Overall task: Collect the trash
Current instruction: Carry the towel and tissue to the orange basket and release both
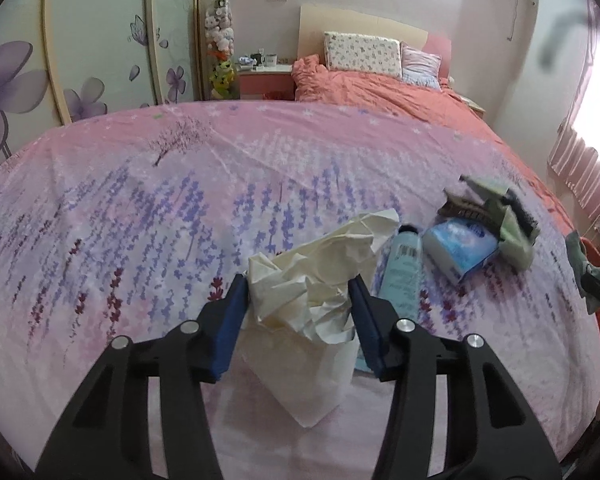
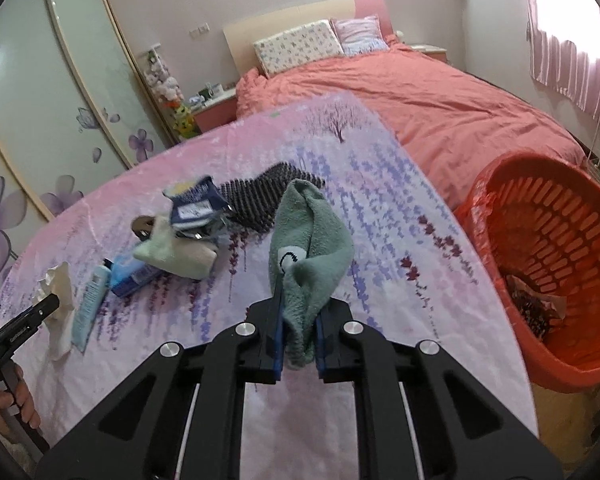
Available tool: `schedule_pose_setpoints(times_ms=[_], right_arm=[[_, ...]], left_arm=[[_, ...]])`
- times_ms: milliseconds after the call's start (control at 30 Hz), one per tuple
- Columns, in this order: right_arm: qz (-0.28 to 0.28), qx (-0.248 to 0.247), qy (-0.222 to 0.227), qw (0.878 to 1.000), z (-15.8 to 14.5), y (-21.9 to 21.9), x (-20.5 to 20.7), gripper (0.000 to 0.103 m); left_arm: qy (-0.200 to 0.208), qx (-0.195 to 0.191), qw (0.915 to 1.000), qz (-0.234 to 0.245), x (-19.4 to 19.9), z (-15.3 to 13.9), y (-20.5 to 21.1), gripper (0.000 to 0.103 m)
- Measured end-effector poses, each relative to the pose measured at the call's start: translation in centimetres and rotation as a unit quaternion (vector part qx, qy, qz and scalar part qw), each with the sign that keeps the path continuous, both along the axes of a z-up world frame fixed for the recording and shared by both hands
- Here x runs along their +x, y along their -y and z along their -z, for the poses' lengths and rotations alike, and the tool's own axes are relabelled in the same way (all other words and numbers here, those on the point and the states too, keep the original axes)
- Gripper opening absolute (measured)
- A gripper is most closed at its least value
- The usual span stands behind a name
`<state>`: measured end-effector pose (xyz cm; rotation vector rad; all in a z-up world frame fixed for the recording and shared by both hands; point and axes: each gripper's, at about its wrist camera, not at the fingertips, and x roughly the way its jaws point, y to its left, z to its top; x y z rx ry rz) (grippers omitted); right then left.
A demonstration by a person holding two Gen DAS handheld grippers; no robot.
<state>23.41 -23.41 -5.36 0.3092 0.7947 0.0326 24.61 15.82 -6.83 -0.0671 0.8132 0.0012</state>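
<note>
Left gripper (image 1: 300, 284) clamps tissue (image 1: 320, 280) – right gripper (image 2: 298, 280) pinches sock (image 2: 308, 232) (green).

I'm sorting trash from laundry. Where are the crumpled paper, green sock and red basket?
crumpled paper (image 1: 312, 280), left wrist view, creased middle.
green sock (image 2: 308, 240), right wrist view, folded middle.
red basket (image 2: 500, 188), right wrist view, rim.

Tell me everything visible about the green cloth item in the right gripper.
The green cloth looks like a soft, fuzzy terry sock or small towel, grey-green, with a white round patch bearing a dark curved mark. It is folded over on itself and stands up limply from the right gripper, whose jaws are shut on its lower part, a short end hanging below. It is lifted off the pink floral bedspread, touching nothing else, left of the red basket.
</note>
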Motion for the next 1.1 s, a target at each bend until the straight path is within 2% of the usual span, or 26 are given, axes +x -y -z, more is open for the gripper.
schedule_pose_setpoints(times_ms=[300, 567, 867, 1100], right_arm=[[0.011, 0.002, 0.036, 0.999, -2.4, 1.9, -1.8, 0.012], [0.030, -0.010, 0.060, 0.998, -4.2, 4.2, -3.5, 0.012], [0.084, -0.017, 0.081, 0.993, -5.2, 9.5, -5.7, 0.012], [0.132, -0.004, 0.084, 0.988, -4.7, 14.8, -6.6, 0.012]], left_arm=[[0.035, -0.010, 0.9990, 0.025, -0.5, -4.1, 2.6, 0.050], [0.063, -0.034, 0.9949, 0.072, -1.0, -7.3, 8.0, 0.050], [0.076, -0.079, 0.9802, 0.165, -1.1, -9.4, 18.5, 0.050], [0.064, -0.107, 0.9610, 0.247, -1.2, -9.1, 28.5, 0.050]])
